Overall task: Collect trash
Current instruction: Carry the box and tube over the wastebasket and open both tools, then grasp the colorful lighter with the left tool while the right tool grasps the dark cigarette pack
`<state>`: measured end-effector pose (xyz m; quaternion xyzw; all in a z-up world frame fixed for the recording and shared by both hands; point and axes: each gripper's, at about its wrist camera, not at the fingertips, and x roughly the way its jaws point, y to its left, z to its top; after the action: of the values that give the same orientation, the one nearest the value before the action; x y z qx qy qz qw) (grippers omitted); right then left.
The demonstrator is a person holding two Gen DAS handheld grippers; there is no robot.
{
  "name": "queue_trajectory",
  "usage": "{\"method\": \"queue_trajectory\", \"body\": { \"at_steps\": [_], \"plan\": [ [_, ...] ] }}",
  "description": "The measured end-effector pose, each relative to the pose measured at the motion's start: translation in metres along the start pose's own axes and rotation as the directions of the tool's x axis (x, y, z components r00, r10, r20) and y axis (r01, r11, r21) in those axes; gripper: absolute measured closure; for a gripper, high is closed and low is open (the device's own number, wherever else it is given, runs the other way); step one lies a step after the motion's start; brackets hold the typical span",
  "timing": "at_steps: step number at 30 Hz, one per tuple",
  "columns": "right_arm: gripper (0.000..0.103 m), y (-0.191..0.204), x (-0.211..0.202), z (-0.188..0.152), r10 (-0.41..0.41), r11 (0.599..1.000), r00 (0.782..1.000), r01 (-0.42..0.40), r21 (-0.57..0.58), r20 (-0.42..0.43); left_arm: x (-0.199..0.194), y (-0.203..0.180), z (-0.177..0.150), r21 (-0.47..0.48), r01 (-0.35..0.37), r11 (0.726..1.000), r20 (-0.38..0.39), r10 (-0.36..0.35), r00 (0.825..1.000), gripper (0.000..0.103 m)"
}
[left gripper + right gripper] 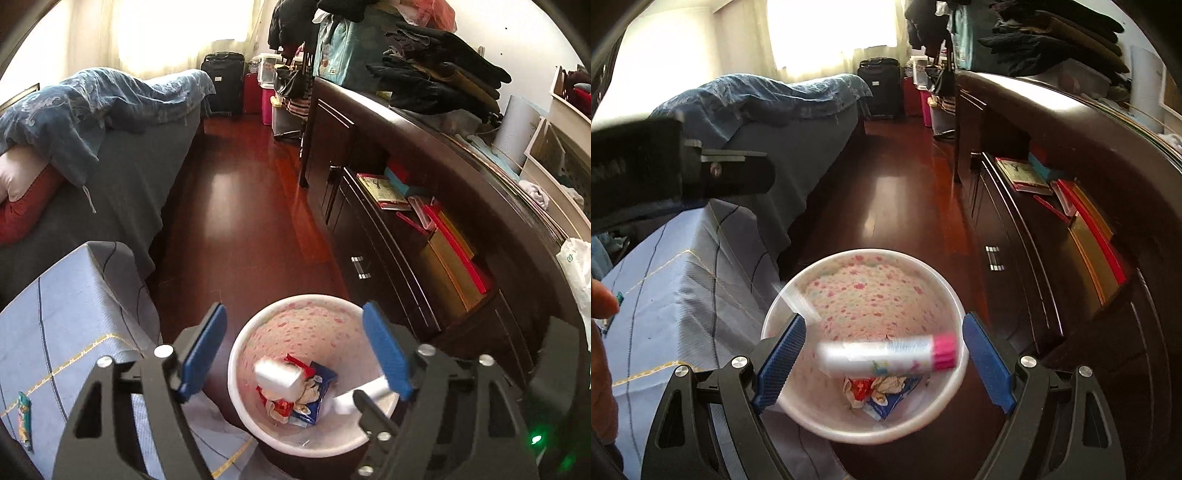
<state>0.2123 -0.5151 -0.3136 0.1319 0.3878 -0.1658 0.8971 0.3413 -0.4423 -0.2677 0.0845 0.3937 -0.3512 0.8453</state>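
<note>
The trash bin (314,373), a round white pail lined with a pink-flowered pattern, stood on the dark red floor (236,206) between a blue-covered seat (66,332) and a dark wooden cabinet (369,236). In the left wrist view the left gripper (295,354) hung over the bin's mouth with its blue pads spread wide and nothing between them; a blurred white object (277,376) lay below them inside the bin, apart from both pads, on top of crumpled wrappers (306,398) in red, white and blue at the bottom. A second white piece (360,395) showed near the bin's right wall, partly hidden by the right-hand pad. In the right wrist view the right gripper (882,362) also stood over the bin (864,291) with its jaws wide apart, pinching nothing. A white tube with a pink cap (886,356), smeared by motion, lay crosswise between the pads without touching either, above the wrappers (879,391). A blurred clear streak (798,302) crossed the bin's left rim; what it was could not be told. The cabinet's open shelf (1063,206) held books and flat boxes lying and leaning. A small green packet (24,421) lay on the blue seat cover, well apart from the bin.
</note>
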Motion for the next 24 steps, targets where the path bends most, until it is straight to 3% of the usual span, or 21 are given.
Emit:
{"method": "queue_trajectory", "body": {
  "at_steps": [5, 9, 13, 17, 22, 24],
  "plan": [
    [0.013, 0.005, -0.003, -0.003, -0.015, 1.000, 1.000, 0.014, -0.018, -0.009, -0.022, 0.016, 0.000, -0.044, 0.005, 0.999, 0.043, -0.003, 0.999, 0.018],
    [0.010, 0.013, -0.019, -0.005, 0.015, 1.000, 1.000, -0.015, -0.008, -0.013, -0.058, 0.046, -0.008, -0.109, -0.056, 0.992, 0.092, 0.066, 0.994, 0.011],
    [0.009, 0.033, -0.037, -0.008, 0.070, 0.997, 0.997, -0.070, -0.022, -0.019, -0.085, 0.080, -0.023, -0.161, -0.151, 0.975, 0.076, 0.165, 0.983, 0.007],
    [0.008, 0.060, -0.057, -0.009, 0.133, 0.989, 0.991, -0.133, -0.065, -0.010, -0.104, 0.122, -0.047, -0.188, -0.254, 0.949, 0.024, 0.263, 0.965, 0.007],
    [0.008, 0.098, -0.080, -0.014, 0.198, 0.970, 0.980, -0.196, -0.145, 0.000, -0.103, 0.182, -0.078, -0.142, -0.400, 0.905, -0.083, 0.392, 0.916, 0.009],
    [0.008, 0.113, -0.088, -0.017, 0.215, 0.960, 0.977, -0.211, -0.181, 0.004, -0.097, 0.205, -0.086, -0.134, -0.423, 0.896, -0.128, 0.407, 0.904, 0.016]
  ]
}}
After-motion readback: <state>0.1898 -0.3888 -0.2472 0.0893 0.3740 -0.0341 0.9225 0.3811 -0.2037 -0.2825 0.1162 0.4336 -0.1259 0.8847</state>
